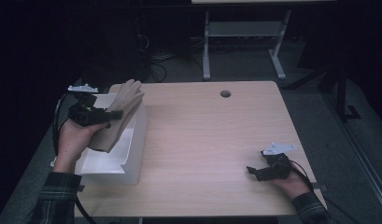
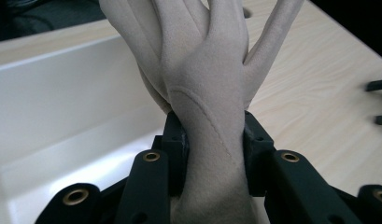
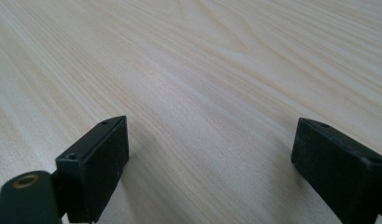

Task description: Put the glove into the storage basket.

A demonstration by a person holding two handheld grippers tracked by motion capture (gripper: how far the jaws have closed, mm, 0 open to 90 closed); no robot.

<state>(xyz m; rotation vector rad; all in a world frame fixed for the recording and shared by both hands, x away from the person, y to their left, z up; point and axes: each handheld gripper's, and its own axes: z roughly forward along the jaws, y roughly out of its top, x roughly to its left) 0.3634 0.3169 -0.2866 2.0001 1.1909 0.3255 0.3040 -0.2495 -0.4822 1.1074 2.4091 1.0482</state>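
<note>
Above white box [image 1: 132, 154], left gripper [image 2: 212, 140] clamps beige glove [image 2: 202, 79]; right gripper [image 3: 209, 158] wide, unladen.

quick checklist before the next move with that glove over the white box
1. Left gripper shut on glove: ok.
2. Grip near the cuff, glove fingers free above the jaws: ok.
3. Glove over the white box: ok.
4. Box interior free of other items: cannot tell, glove hides part.
5. Right gripper open, resting at the table near its right edge, apart from the box: ok.
</note>
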